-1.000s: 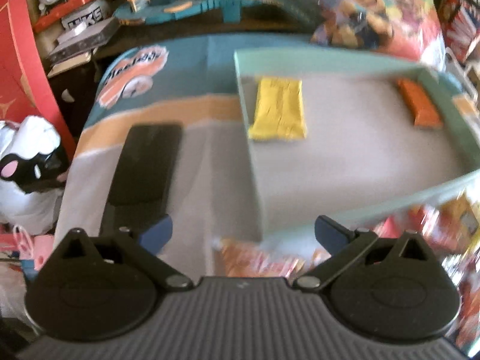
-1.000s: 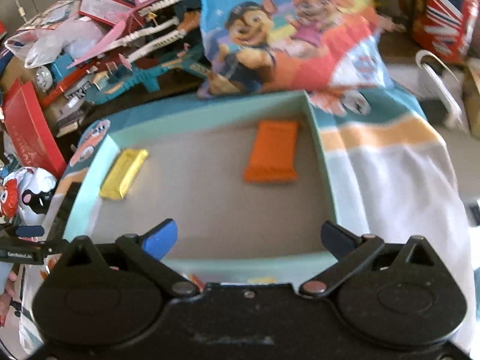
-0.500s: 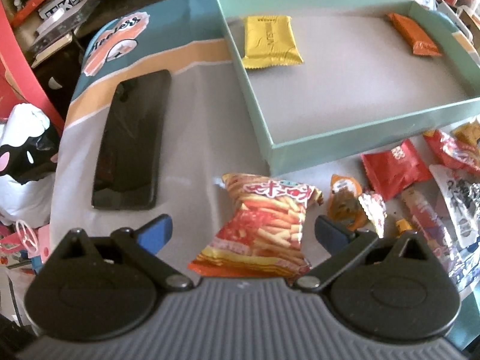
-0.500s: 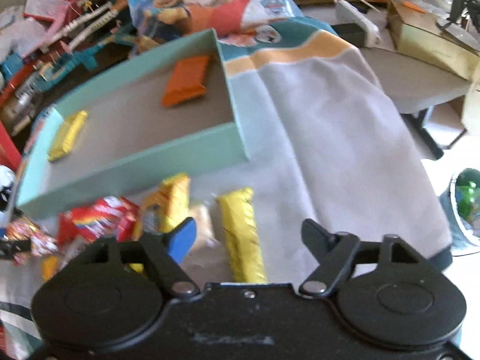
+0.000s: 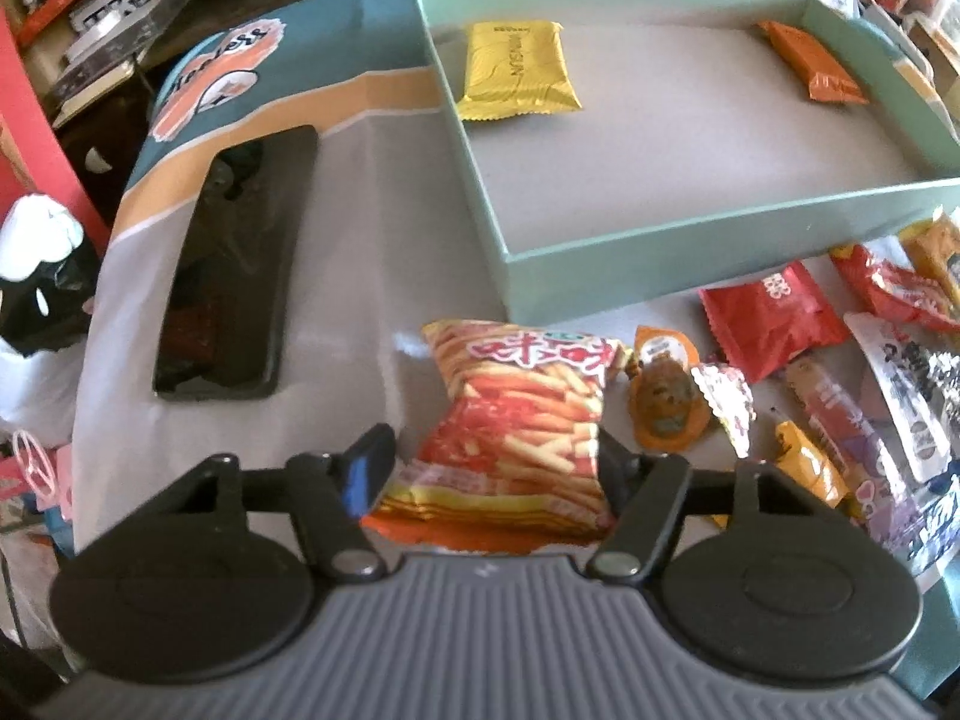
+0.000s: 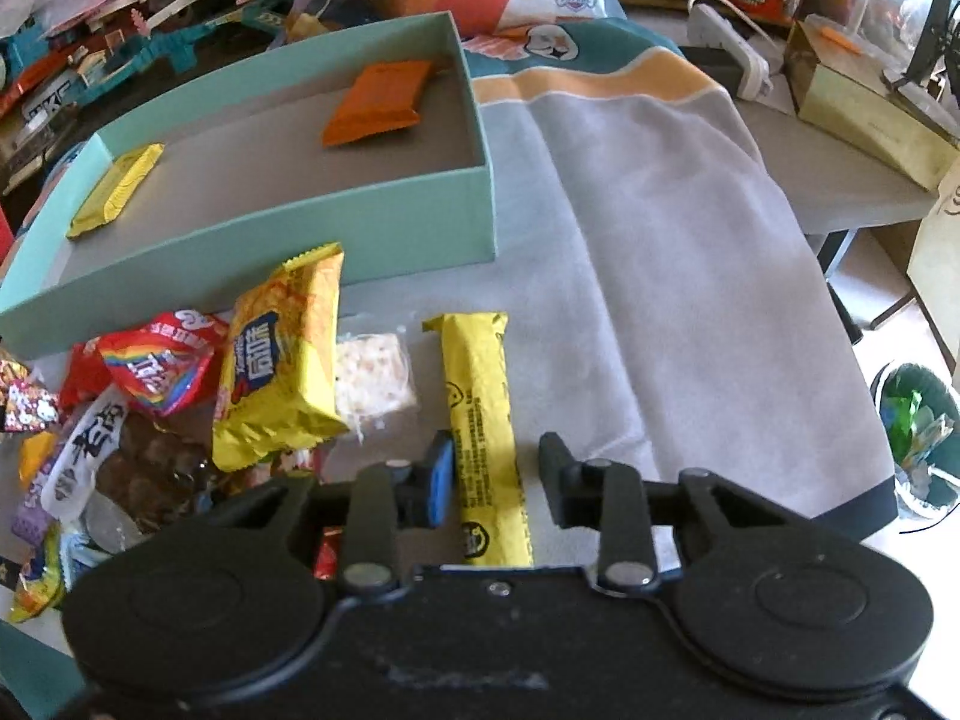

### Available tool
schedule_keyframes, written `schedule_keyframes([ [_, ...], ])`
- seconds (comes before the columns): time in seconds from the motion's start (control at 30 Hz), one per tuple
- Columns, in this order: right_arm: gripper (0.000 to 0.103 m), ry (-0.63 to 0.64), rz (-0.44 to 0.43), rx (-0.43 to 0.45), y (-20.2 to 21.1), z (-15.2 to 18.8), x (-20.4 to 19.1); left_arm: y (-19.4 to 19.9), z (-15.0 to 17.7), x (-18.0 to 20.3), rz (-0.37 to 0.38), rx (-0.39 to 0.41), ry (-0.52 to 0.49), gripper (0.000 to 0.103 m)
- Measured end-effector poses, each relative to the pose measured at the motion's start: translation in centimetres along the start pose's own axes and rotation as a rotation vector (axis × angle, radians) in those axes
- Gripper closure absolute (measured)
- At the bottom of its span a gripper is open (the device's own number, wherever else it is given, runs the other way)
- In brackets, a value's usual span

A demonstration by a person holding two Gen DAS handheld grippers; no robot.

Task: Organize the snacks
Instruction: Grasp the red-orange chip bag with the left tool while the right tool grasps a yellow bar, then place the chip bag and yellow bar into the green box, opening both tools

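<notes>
Left gripper (image 5: pixel 489 465) is closing around the crinkly red-orange foil bag printed with fries (image 5: pixel 516 414), which lies on the grey cloth (image 5: pixel 360 240) just in front of the shallow mint-green cardboard box (image 5: pixel 690 249). Bag sits between the jaws at its near end; right pad looks to be touching the edge, left pad seems just shy of it, so no firm clamp yet. Right gripper (image 6: pixel 495 477) is closing too, straddling the long yellow foil-wrapped bar (image 6: pixel 480 420); small gaps visible both sides, not pinched yet. Key relation: the bar's long axis runs straight away from the tool toward the box, so the jaws close across its narrow width — good alignment. Box lies ahead and to the left of the right gripper, ahead and to the right of the left one. Already in the box: flat yellow packet (image 5: pixel 517 69) and orange packet (image 6: pixel 378 101) at opposite ends. Each hand is near its own target; probably grip, then lift forward over the near wall.
</notes>
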State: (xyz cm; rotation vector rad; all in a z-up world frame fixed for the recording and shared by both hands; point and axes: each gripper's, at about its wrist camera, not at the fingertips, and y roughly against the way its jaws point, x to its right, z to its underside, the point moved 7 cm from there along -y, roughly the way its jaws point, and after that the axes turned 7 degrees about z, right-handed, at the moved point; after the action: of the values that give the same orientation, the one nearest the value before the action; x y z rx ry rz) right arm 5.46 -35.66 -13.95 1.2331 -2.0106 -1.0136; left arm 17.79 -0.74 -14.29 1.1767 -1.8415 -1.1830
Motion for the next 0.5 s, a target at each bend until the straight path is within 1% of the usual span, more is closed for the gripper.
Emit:
schedule_keyframes([
  [0.03, 0.076, 0.004, 0.006, -0.002, 0.2, 0.2, 0.1, 0.1, 0.2, 0.0, -0.002, 0.010, 0.019, 0.039],
  [0.07, 0.084, 0.001, 0.009, 0.002, 0.4, 0.2, -0.1, 0.3, 0.4, 0.0, -0.005, 0.019, 0.036, 0.040],
  [0.1, 0.083, -0.007, 0.005, 0.007, 0.7, 0.3, 0.0, 0.5, 0.7, 0.0, -0.004, 0.028, 0.050, 0.042],
  [0.13, 0.084, -0.019, -0.003, 0.007, 0.8, 0.3, -0.3, 0.7, 0.9, 0.1, 0.006, 0.036, 0.064, 0.057],
  [0.17, 0.084, -0.036, -0.013, 0.008, 1.1, 0.3, 0.0, 0.9, 1.2, 0.1, 0.019, 0.038, 0.079, 0.059],
  [0.23, 0.084, -0.037, -0.008, -0.003, 1.4, 0.4, 0.5, 1.5, 1.8, 0.0, 0.034, 0.048, 0.102, 0.059],
  [0.37, 0.084, -0.058, -0.017, 0.007, 2.7, 0.8, 1.3, 2.2, 2.9, -0.2, 0.043, 0.059, 0.135, 0.060],
  [0.5, 0.084, -0.076, -0.028, 0.025, 3.8, 0.7, 1.6, 3.7, 3.4, -0.2, 0.071, 0.086, 0.158, 0.060],
])
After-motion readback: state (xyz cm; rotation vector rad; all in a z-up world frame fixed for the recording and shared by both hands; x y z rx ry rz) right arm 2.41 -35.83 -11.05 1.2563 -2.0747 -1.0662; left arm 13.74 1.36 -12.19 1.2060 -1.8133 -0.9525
